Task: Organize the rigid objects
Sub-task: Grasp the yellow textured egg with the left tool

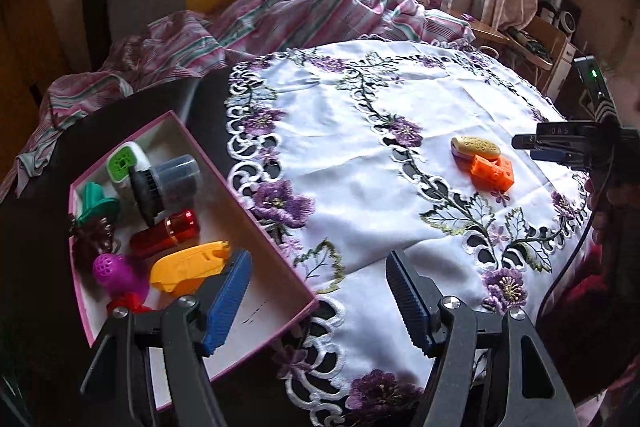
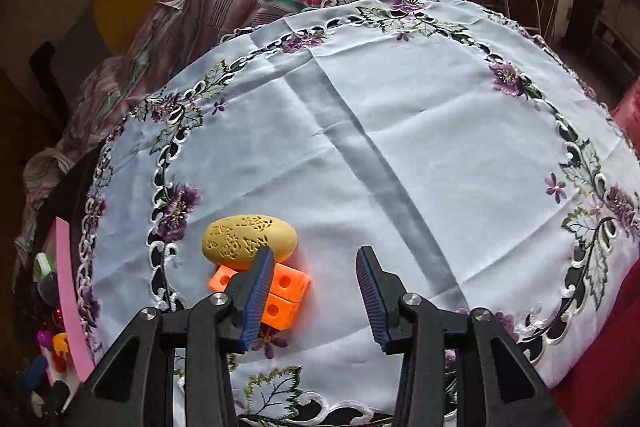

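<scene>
Table scene, white embroidered tablecloth (image 2: 400, 131) with purple flowers; two hand-held grippers above it.

Left gripper (image 1: 320, 291) is seen with its blue ribbed fingers (image 1: 228, 303) spread wide apart and nothing between them; one finger overlaps the near corner of the pink-rimmed cardboard box (image 1: 280, 267) in view. Packed in the box are noted a yellow plastic piece (image 1: 188, 265), a red translucent cylinder (image 1: 166, 235), a magenta perforated ball (image 1: 110, 267), a green funnel-shaped piece (image 1: 96, 205) and a grey lidded jar (image 1: 176, 177). Right gripper (image 2: 316, 297) is held part open and empty, just beside an orange plastic block with round holes (image 2: 286, 293). A yellow oval carved object (image 2: 250, 237) is seen touching that block, both on the cloth, well apart from the box.
</scene>
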Available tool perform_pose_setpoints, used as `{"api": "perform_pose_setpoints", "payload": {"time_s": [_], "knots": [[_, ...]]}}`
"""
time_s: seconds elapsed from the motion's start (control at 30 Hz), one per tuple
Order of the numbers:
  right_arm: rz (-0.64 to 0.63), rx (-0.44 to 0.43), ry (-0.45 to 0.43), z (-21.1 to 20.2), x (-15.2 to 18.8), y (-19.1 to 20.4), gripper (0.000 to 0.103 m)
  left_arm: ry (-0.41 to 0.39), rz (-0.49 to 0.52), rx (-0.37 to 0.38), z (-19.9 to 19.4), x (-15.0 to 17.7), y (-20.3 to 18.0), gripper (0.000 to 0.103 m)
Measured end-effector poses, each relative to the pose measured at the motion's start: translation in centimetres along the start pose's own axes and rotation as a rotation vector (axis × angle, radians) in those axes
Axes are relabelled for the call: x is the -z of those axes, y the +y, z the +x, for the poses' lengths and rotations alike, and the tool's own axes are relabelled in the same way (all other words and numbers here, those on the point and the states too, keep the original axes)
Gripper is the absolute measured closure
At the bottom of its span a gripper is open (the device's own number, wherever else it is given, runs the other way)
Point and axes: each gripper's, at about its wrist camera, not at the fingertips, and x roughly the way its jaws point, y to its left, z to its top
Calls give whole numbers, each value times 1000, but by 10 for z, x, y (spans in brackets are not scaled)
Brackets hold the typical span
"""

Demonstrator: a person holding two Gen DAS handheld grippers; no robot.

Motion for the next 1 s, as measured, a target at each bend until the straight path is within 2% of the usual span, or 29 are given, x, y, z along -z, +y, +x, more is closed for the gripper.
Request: {"api": "perform_pose_setpoints", "payload": {"time_s": [0.07,0.23,0.3,0.37,0.47,0.57,0.67,0.73,0.9,0.97,1.0], "knots": [[2,9,3,1,0,0,60,2,23,11,4,-2,-9,33],[26,-91,72,13,0,1,57,23,44,40,12,-4,-24,33],[-1,-103,80,14,2,8,41,28,43,45,13,-3,-24,32],[-38,-112,92,17,4,15,32,36,35,53,15,-1,-24,32],[-89,-103,122,23,9,26,31,54,22,69,19,3,-23,33],[-74,-90,135,26,11,25,30,49,14,76,18,2,-22,33],[-36,-80,123,24,11,25,19,36,9,86,16,0,-22,32],[-14,-59,121,25,11,31,19,35,6,92,16,-1,-22,32],[-11,75,119,44,16,49,19,35,-8,98,14,1,-18,32],[-8,103,126,51,18,49,19,34,-16,100,14,1,-16,32],[-26,124,112,49,19,51,30,33,-19,102,13,1,-15,32]]}}
